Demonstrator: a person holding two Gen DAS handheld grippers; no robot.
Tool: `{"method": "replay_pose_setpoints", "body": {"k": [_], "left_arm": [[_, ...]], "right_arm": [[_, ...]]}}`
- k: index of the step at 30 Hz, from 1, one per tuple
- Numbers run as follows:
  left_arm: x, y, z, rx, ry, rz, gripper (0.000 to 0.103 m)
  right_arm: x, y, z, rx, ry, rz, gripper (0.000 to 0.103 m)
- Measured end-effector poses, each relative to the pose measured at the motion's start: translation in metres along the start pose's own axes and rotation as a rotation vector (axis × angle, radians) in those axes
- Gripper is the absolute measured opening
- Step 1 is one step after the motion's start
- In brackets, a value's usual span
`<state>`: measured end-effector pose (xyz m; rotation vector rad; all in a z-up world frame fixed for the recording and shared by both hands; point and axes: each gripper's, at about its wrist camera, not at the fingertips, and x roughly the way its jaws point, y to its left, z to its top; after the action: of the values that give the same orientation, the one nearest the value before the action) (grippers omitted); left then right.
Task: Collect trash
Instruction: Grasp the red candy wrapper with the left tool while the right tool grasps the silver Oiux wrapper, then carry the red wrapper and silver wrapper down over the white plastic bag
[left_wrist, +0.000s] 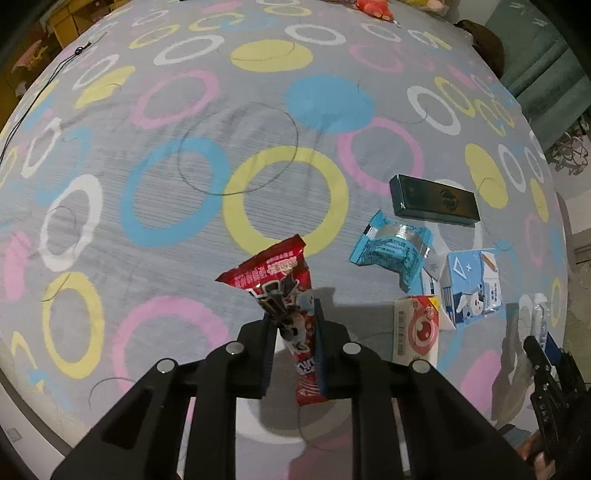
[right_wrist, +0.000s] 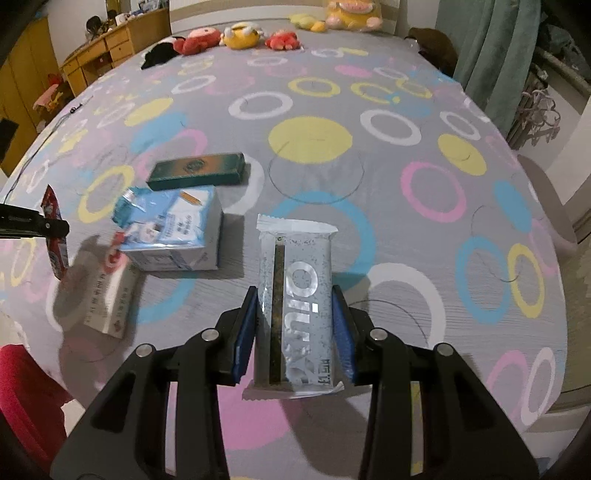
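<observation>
Both views are moderately lit by indoor light with a cool, slightly purple cast on the bedspread (left_wrist: 258, 110). Corners fall to black vignette, and the fisheye bends the bed into a dome, stretching the printed rings near the edges. Soft shadows lie beneath the left gripper (left_wrist: 293, 325) and the right gripper (right_wrist: 295, 317), spreading toward the camera; a shadow also falls beside the milk carton (right_wrist: 177, 232). Glare gleams on the silver wrapper (right_wrist: 295, 288) and on the blue foil packet (left_wrist: 391, 247). In the right view the lower-left boxes smear with blur; the center is sharper.
</observation>
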<state>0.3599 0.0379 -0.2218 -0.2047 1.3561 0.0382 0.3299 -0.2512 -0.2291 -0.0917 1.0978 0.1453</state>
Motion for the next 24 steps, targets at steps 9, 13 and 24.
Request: {"method": "replay_pose_setpoints", "body": {"k": [9, 13, 24], "left_arm": [[-0.058, 0.010, -0.025, 0.028, -0.051, -0.023, 0.018], [-0.087, 0.008, -0.038, 0.062, -0.088, -0.020, 0.017], [-0.126, 0.008, -0.109, 0.127, -0.098, -0.032, 0.013]], "right_arm": [[-0.075, 0.025, 0.000, -0.035, -0.098, 0.025, 0.038], [-0.114, 0.046, -0.005, -0.062, -0.142, 0.055, 0.038], [-0.186, 0.110, -0.051, -0.167, -0.186, 0.122, 0.038]]}}
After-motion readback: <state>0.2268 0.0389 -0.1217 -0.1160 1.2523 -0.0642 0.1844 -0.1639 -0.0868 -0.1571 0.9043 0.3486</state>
